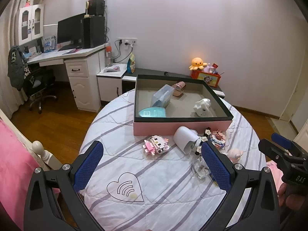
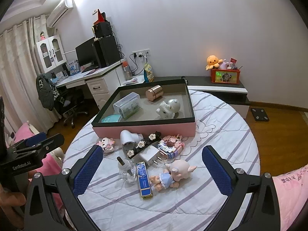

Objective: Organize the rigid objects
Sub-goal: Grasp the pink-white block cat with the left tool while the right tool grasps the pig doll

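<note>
A pink box (image 1: 182,127) (image 2: 146,129) with a dark rim stands on the striped round table. Inside lie a clear case (image 2: 127,104), a rose-gold cylinder (image 2: 154,92), a white figurine (image 2: 169,107) and a teal item (image 1: 153,113). In front of the box lie a brick kitten (image 1: 156,144), a white cup-shaped device (image 1: 184,138) (image 2: 129,137), a flowered hair clip (image 2: 143,144), a brick frame (image 2: 172,145), a white charger (image 2: 152,154), a glass bottle (image 2: 128,170), a blue bar (image 2: 144,179) and a doll (image 2: 173,175). My left gripper (image 1: 152,167) and right gripper (image 2: 152,171) both hover open above these things, holding nothing.
The table's cloth (image 1: 154,192) carries a heart drawing (image 1: 126,189). A white desk (image 1: 77,57) with a monitor and an office chair (image 1: 38,84) stand at the left. A low dark cabinet (image 2: 217,90) bearing an orange toy box (image 2: 225,76) lines the wall. Pink bedding (image 1: 11,163) lies at the left.
</note>
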A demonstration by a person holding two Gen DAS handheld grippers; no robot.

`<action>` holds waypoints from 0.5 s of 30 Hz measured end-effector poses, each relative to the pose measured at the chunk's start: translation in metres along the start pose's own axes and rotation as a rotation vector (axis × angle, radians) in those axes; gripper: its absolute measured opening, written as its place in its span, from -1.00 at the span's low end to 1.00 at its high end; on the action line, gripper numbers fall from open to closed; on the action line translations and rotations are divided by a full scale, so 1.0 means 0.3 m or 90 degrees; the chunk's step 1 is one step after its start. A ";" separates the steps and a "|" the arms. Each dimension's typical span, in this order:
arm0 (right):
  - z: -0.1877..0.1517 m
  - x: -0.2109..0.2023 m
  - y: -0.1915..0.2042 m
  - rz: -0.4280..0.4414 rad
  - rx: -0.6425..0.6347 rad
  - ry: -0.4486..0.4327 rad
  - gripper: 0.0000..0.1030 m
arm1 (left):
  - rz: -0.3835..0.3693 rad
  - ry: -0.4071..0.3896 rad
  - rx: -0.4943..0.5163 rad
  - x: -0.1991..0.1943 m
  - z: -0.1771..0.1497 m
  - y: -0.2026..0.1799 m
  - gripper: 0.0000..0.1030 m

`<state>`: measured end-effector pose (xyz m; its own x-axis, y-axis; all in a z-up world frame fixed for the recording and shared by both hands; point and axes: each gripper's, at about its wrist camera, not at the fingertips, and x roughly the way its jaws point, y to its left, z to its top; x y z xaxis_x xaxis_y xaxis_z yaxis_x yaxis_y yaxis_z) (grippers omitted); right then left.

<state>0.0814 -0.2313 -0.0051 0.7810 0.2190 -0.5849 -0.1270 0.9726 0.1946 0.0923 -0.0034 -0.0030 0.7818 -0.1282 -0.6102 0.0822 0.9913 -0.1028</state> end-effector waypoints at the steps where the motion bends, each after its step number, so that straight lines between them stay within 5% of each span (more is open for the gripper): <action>1: 0.000 -0.003 0.003 -0.002 -0.002 -0.003 1.00 | 0.001 -0.003 -0.001 -0.004 -0.001 0.001 0.99; 15: -0.096 0.039 -0.037 -0.039 -0.014 0.038 1.00 | 0.012 0.039 -0.003 0.096 -0.092 0.012 0.99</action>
<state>0.0743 -0.2374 -0.0369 0.7497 0.1634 -0.6413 -0.0947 0.9856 0.1403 0.0980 -0.0043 -0.0425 0.7434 -0.1113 -0.6595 0.0654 0.9934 -0.0939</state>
